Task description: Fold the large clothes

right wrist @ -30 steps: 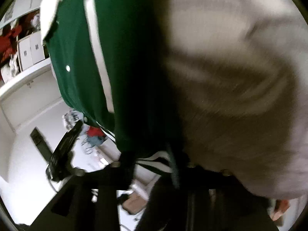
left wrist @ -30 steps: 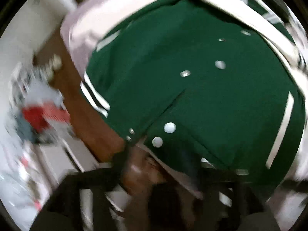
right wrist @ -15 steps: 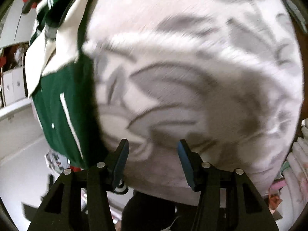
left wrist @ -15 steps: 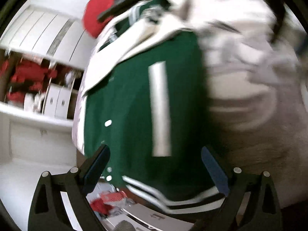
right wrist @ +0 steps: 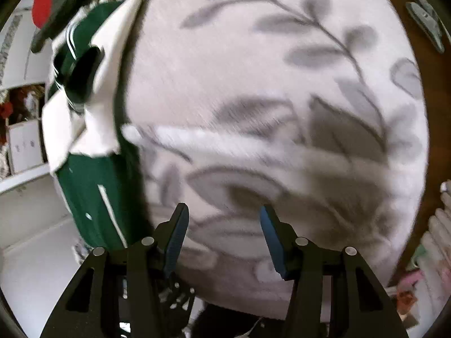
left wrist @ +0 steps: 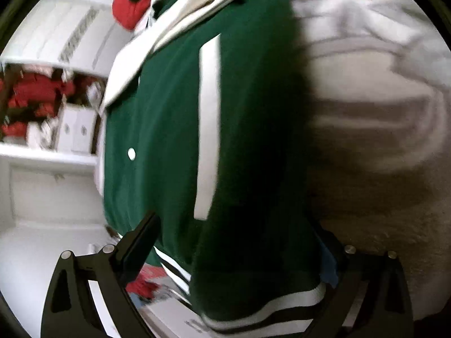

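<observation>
One green jacket (left wrist: 169, 129) with white stripes, a white collar and white snap buttons lies on one pale blanket (right wrist: 267, 107) printed with grey leaves. The blanket covers a bench whose brown wood (right wrist: 406, 22) shows only past the blanket's far right edge in the right wrist view. The jacket sits along the blanket's left edge, its striped hem nearest the left wrist camera and its collar at the far end.

The left gripper (left wrist: 234, 242) is spread wide, nothing pinched between its two fingers (left wrist: 141, 242). The jacket's hem fills the gap between them, and the right finger is mostly hidden behind the dark cloth, so contact there cannot be judged.

The right gripper (right wrist: 224, 225) is also open, about half spread, holding nothing. Its two blue-padded fingers (right wrist: 176, 231) point over the bare blanket, to the right of the jacket and apart from it. Whether the tips touch the blanket cannot be told.

Behind the bench, white shelves (left wrist: 48, 152) carry red items and white boxes. One grey clip (right wrist: 425, 19) lies on the wood at the far right corner.
</observation>
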`<state>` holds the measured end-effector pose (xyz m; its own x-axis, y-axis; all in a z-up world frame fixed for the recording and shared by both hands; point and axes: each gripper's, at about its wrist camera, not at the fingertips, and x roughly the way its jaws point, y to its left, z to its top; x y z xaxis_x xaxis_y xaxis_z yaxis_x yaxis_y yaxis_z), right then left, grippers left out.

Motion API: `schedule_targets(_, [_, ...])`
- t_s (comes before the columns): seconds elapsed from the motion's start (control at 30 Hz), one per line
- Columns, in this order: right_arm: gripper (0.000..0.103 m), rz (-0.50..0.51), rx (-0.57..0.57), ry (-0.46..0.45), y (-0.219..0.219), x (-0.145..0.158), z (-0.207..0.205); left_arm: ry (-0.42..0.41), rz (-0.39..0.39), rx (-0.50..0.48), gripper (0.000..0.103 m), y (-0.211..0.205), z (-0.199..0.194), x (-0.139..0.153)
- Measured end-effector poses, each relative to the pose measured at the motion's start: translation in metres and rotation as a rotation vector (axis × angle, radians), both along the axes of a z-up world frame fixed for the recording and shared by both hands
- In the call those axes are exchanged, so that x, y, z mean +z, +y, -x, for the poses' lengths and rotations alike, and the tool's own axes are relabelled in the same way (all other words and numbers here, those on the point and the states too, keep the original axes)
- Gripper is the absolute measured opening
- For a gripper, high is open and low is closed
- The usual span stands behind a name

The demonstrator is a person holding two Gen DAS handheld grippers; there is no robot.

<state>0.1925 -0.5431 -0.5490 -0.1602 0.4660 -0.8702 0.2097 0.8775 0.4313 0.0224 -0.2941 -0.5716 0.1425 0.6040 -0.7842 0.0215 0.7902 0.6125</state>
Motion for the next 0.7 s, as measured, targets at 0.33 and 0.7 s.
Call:
schedule_targets(0.33, [0.079, -0.486, -0.053, -0.143, 0.076, -0.032, -0.130, -0.078, 0.143, 0.091, 0.032, 0.035, -0.008, 0.041])
schedule_targets(0.7, [0.024, -0.510, -0.106, 0.024, 0.147, -0.067, -0.175, -0.130, 0.208, 0.075, 0.030, 0.081, -0.017, 0.091])
